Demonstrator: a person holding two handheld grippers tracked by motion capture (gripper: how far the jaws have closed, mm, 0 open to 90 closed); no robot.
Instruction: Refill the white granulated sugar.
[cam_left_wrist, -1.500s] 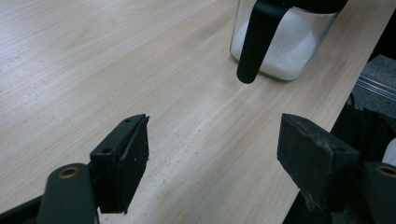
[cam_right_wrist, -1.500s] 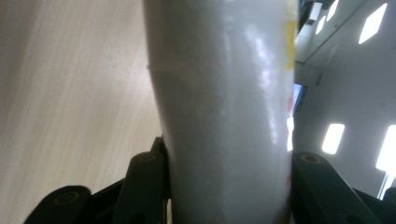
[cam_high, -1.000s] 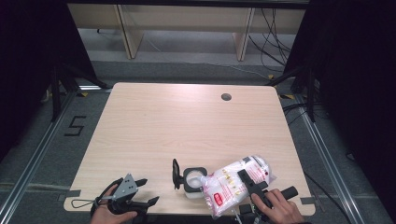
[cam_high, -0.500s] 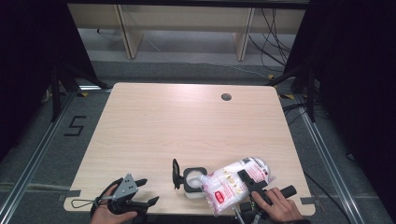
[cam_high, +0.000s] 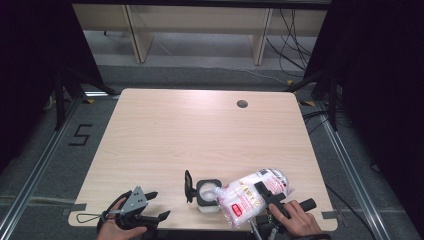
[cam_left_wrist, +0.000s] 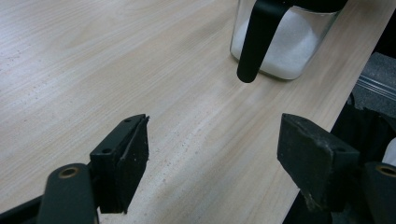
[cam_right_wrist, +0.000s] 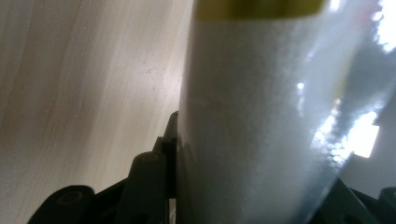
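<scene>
Lying tilted, the bag (cam_high: 252, 196) points its corner leftward into the jar (cam_high: 206, 192).

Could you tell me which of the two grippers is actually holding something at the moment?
The right gripper: its jaws clamp the bag of white granules, tipped toward the jar. The left gripper stands open with nothing between its jaws.
</scene>
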